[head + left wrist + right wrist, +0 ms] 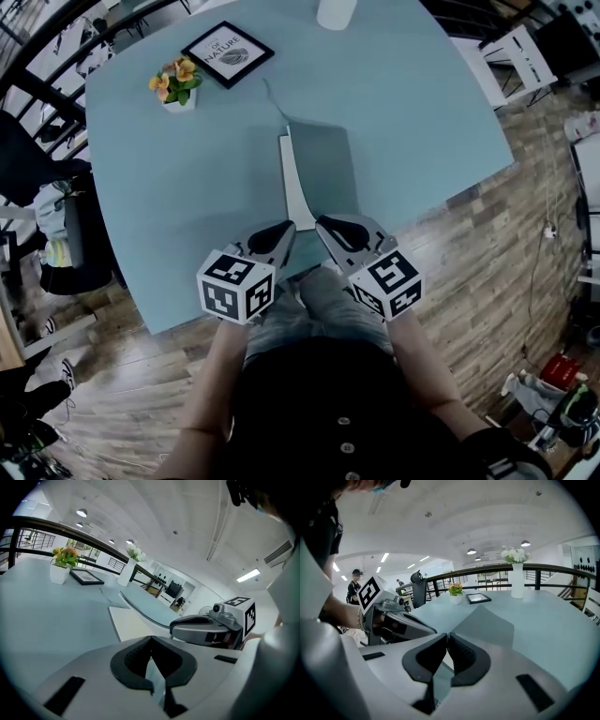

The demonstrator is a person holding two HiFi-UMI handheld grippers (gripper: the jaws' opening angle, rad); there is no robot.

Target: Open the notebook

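Farther back on worktop: flower pot, framed print, vase; right gripper jaws clamp notebook cover, left gripper jaws clenched.

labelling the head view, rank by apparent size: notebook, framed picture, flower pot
1. notebook
2. framed picture
3. flower pot
The last two sit farther from the camera, so their true sizes stay unsure.

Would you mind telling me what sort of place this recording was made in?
Probably an indoor office or showroom mezzanine: a pale blue table dressed with a potted flower and a framed sign stands by a dark railing, with recessed ceiling lights overhead.
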